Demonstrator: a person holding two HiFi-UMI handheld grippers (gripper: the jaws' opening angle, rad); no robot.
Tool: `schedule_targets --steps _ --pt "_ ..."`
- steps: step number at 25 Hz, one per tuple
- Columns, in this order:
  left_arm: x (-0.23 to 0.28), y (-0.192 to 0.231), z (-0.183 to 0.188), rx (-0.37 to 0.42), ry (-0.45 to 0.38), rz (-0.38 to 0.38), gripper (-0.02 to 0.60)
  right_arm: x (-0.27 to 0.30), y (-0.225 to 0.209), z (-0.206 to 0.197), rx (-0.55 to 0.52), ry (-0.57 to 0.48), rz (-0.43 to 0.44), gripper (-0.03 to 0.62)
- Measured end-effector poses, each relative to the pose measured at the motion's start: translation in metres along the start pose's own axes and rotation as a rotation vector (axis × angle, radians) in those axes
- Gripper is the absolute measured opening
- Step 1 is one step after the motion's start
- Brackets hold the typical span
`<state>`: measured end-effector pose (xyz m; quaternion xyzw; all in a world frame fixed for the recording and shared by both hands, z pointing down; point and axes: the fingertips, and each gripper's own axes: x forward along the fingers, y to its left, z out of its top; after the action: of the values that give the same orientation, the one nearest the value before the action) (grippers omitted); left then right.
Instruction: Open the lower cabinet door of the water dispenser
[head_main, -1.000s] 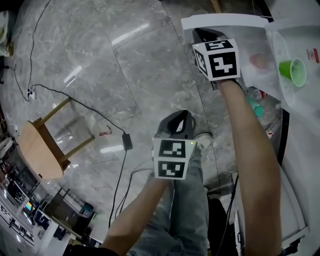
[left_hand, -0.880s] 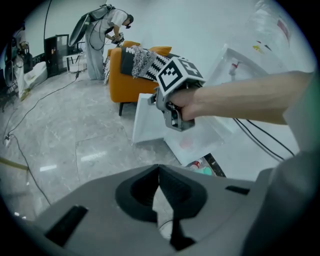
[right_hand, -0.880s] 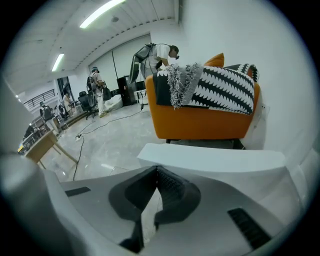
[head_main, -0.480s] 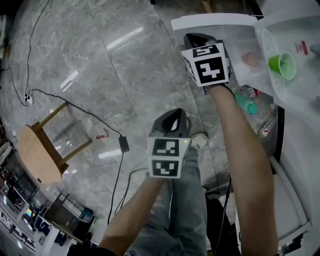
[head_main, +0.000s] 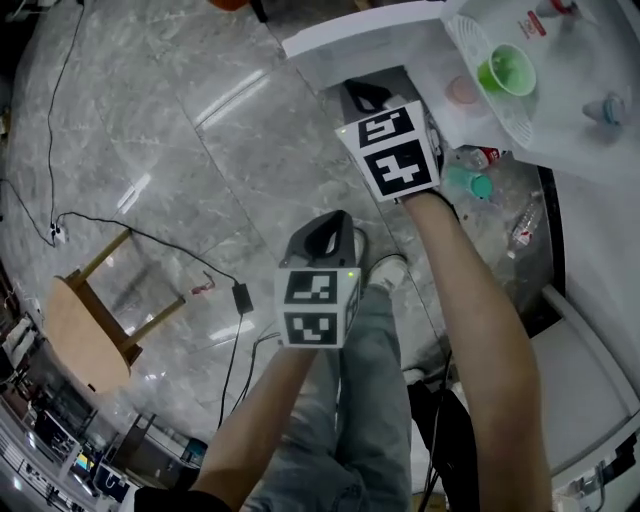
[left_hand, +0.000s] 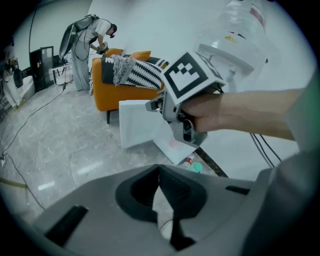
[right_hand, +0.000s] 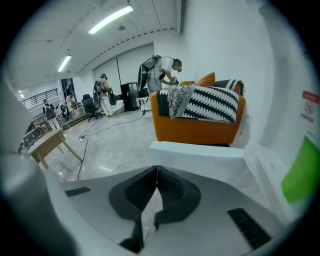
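The white water dispenser (head_main: 600, 230) stands at the right of the head view. Its lower cabinet door (head_main: 350, 40) is swung out open over the floor. Bottles lie inside the cabinet, one with a teal cap (head_main: 470, 183). My right gripper (head_main: 364, 96) is shut and empty, just short of the door's edge (right_hand: 200, 155). My left gripper (head_main: 322, 232) hangs lower over the floor, shut on nothing, and points toward the door (left_hand: 137, 122) and the right gripper (left_hand: 185, 95). A green cup (head_main: 507, 70) sits on the drip tray.
A wooden stool (head_main: 85, 325) stands at the left on the marble floor, with a black cable (head_main: 150, 235) and an adapter (head_main: 241, 297) beside it. An orange sofa (right_hand: 200, 125) stands behind the door. People stand far back in the room. My own shoe (head_main: 388, 270) is below the grippers.
My right gripper has drawn back from the door's edge and risen, still shut. The left gripper has lifted a little. The door stays swung open.
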<state>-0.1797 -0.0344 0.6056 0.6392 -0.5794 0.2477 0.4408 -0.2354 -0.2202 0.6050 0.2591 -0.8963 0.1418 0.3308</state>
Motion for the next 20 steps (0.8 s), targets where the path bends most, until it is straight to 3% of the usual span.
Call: schedule_targets --steps 10,20 --pt "-0.028 -0.049 0.003 0.078 -0.024 -0.030 0.011 -0.109 0.006 -0.013 0.078 -0.099 -0.013 0.012" --pt "-0.062 -0.097 0.042 0.128 -0.099 -0.083 0.011 -0.217 0.008 0.000 0.132 -0.211 -0.043 0.012"
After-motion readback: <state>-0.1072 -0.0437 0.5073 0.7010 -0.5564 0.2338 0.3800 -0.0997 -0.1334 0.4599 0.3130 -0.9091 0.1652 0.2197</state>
